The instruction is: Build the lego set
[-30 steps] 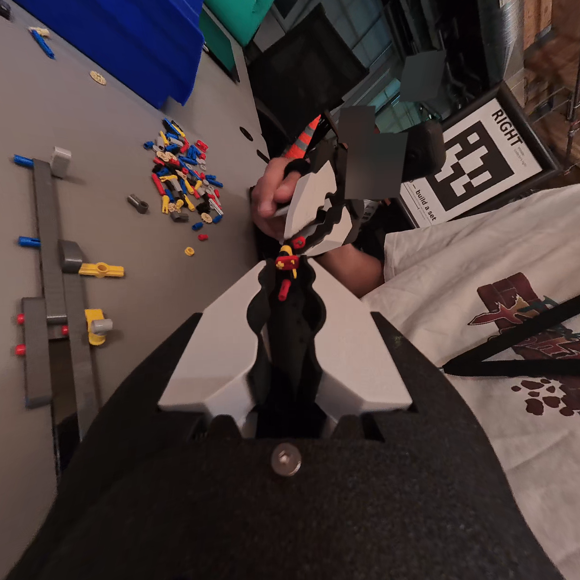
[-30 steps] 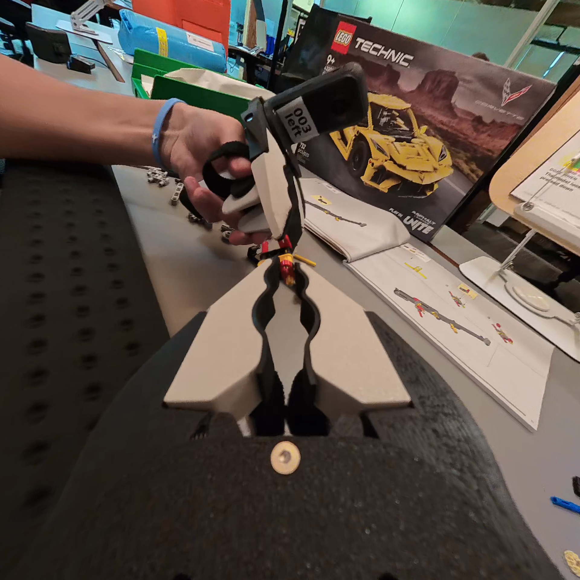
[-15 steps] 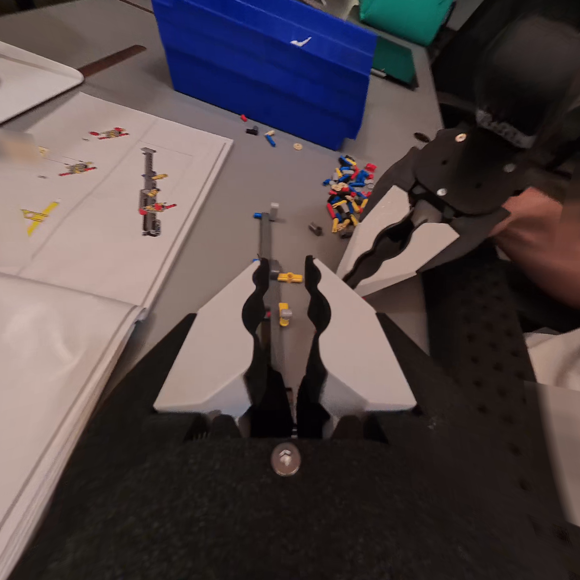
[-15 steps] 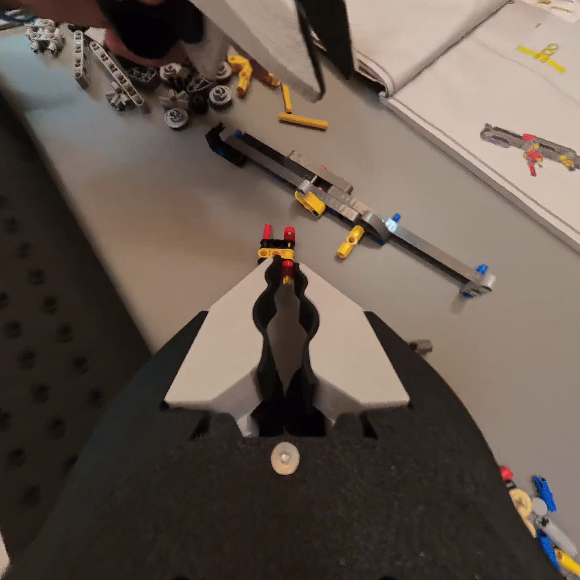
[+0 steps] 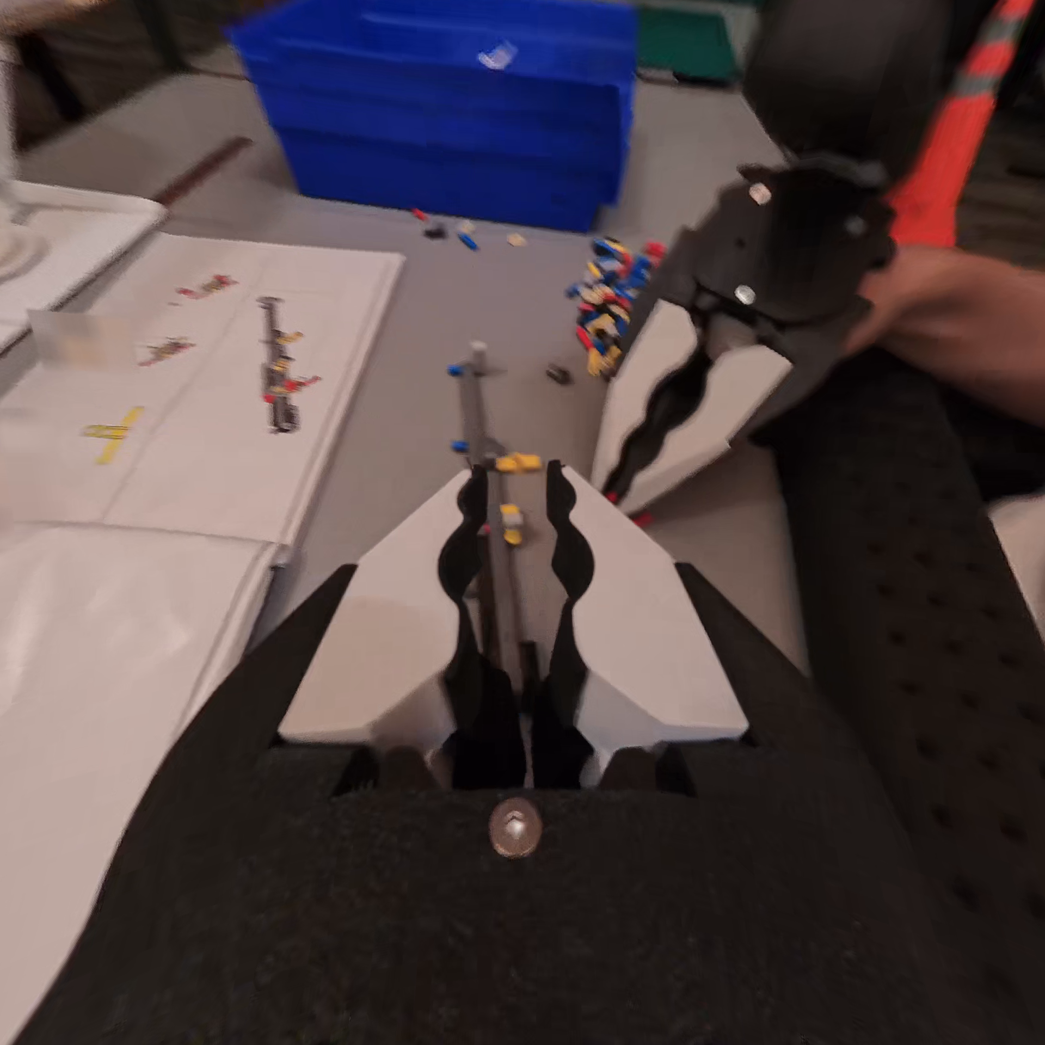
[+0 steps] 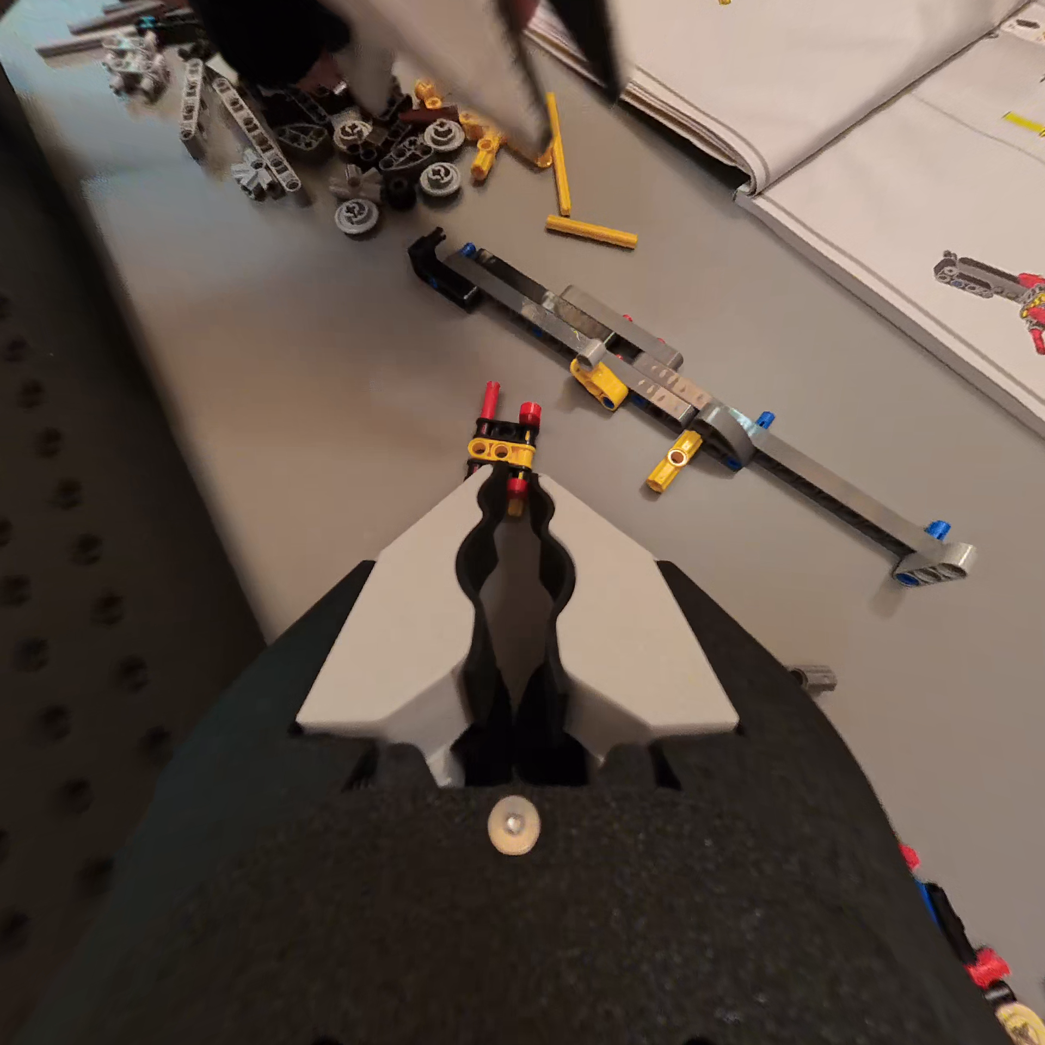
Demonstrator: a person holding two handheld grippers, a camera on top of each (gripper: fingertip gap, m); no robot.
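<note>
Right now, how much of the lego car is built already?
Not much yet. Done: one long grey beam assembly with blue pins and yellow connectors lies on the table. In hand: the right gripper pinches a small red, yellow and black sub-assembly; the left gripper is open and empty. Left: piles of loose parts remain unused.

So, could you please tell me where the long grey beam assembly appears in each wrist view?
Left wrist view: the long grey beam assembly runs up the centre, partly between the open left gripper fingers.
Right wrist view: it lies diagonally, centre-right.
Shared landmark: the open instruction booklet.
</note>
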